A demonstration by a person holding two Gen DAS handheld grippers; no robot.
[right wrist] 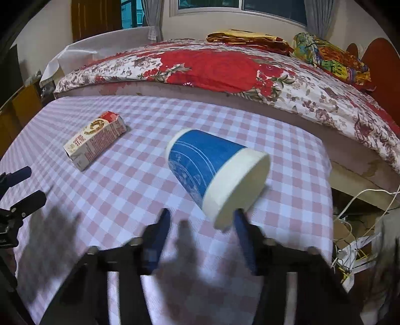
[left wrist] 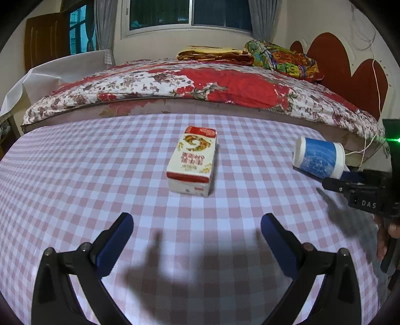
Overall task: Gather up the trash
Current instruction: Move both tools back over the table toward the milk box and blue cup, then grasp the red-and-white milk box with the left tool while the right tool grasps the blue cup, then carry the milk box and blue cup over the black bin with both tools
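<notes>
A table covered with a pink-and-white checked cloth (left wrist: 75, 175) is seen in front of a bed spread with a red floral quilt (left wrist: 200, 82), on which a folded yellow blanket (left wrist: 215, 53) and a multicoloured pillow (left wrist: 280, 58) are laid near a red headboard (left wrist: 350, 67). A window (left wrist: 187, 12) with grey curtains is set in the far wall, and a wooden door (left wrist: 42, 42) is visible to the left. Loose white cables (right wrist: 360, 200) are seen beyond the right edge of the table in the right wrist view. A red-and-white carton (left wrist: 192, 160) is laid flat on the cloth near the middle of the table, well apart from both grippers; whether it holds anything cannot be told. A blue-and-white paper cup (right wrist: 215, 172) is shown tilted on its side and lifted clear of the cloth, its base towards the camera, so its contents cannot be seen. The right gripper (right wrist: 202, 225) is spread wider than a pinch, one blue finger (right wrist: 241, 230) touching the cup's rimmed base while the other stands apart from it; whether the cup is truly clamped cannot be told, the view being blurred. The left gripper (left wrist: 197, 225) is held wide apart and grasps nothing, hovering above the cloth just short of the carton.
</notes>
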